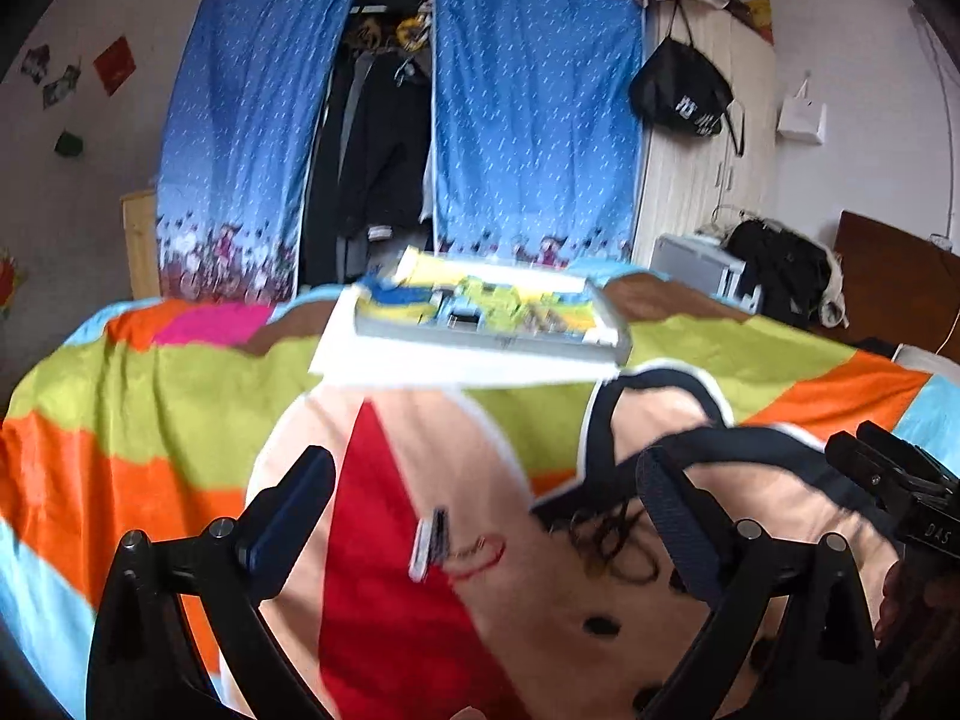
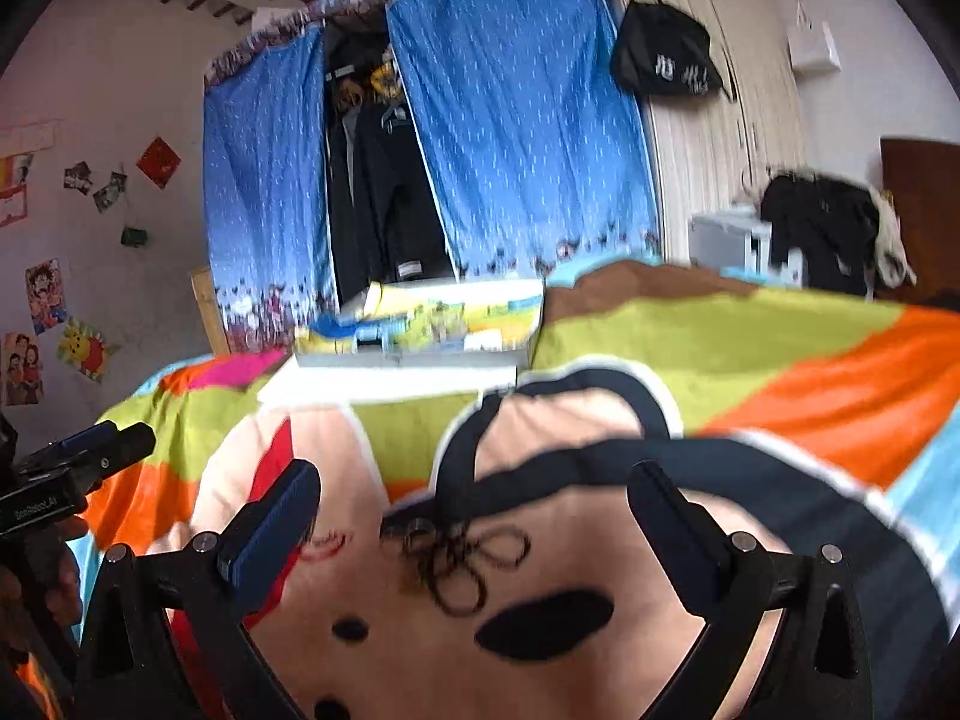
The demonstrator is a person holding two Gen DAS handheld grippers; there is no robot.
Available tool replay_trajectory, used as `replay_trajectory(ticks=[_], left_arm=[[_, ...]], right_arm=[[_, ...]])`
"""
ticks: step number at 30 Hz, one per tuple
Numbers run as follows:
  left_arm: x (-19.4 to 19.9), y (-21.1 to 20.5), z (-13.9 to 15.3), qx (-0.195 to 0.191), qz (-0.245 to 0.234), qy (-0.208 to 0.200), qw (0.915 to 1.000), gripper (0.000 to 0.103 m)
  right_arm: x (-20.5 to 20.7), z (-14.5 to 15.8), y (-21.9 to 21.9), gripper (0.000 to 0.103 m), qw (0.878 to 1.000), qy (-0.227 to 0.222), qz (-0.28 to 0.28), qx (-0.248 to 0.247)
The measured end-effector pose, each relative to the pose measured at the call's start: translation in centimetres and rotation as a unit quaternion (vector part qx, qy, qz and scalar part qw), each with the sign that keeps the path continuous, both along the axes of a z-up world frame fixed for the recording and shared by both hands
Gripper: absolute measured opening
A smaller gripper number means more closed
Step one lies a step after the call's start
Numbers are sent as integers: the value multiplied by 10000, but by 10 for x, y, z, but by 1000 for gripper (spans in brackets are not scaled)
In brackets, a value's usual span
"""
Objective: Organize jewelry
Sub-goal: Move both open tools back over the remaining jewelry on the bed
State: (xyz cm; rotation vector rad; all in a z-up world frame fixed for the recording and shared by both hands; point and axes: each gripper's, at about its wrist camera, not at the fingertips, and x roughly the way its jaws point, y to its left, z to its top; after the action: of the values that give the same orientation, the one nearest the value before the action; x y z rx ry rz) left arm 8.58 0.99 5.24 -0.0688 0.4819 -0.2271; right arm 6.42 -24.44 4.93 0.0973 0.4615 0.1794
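Observation:
A shallow organiser tray (image 1: 492, 315) (image 2: 414, 330) with several compartments rests on a white sheet at the far side of the bed. On the blanket in front of me lie a red string bracelet (image 1: 480, 558) (image 2: 327, 546), a small white clip (image 1: 427, 546), and a tangle of dark hair ties and rings (image 1: 612, 540) (image 2: 459, 558). My left gripper (image 1: 486, 498) is open above the clip and red bracelet. My right gripper (image 2: 474, 510) is open over the dark tangle. Neither holds anything. Both views are blurred.
The colourful cartoon blanket (image 1: 150, 396) (image 2: 780, 360) covers the bed. Behind it hang blue wardrobe curtains (image 1: 534, 120) and a black bag (image 1: 684, 90). A white cabinet (image 1: 702, 270) with dark clothes stands at the right. The right gripper's body (image 1: 900, 480) shows at the left wrist view's edge.

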Motion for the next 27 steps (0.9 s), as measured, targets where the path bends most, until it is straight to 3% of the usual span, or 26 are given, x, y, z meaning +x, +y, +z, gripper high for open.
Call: replay_trajectory(ticks=[6,12,22,27], left_arm=[[-7,12,-41,57,-66,710,9974,98],[-14,17,-74,57,83,1140,9934,98],[-5,10,-111,319,59,1926,9807,98],[4,6,-120,371,74,2110,9768,98]], right_arm=[[-5,-43,12,103,9973,686,136,-232],[-2,-78,17,103,9913,1283,187,-244],[3,-101,19,103,9819,1870,207,-228],[9,-108,14,103,9789,2030,159,-192]])
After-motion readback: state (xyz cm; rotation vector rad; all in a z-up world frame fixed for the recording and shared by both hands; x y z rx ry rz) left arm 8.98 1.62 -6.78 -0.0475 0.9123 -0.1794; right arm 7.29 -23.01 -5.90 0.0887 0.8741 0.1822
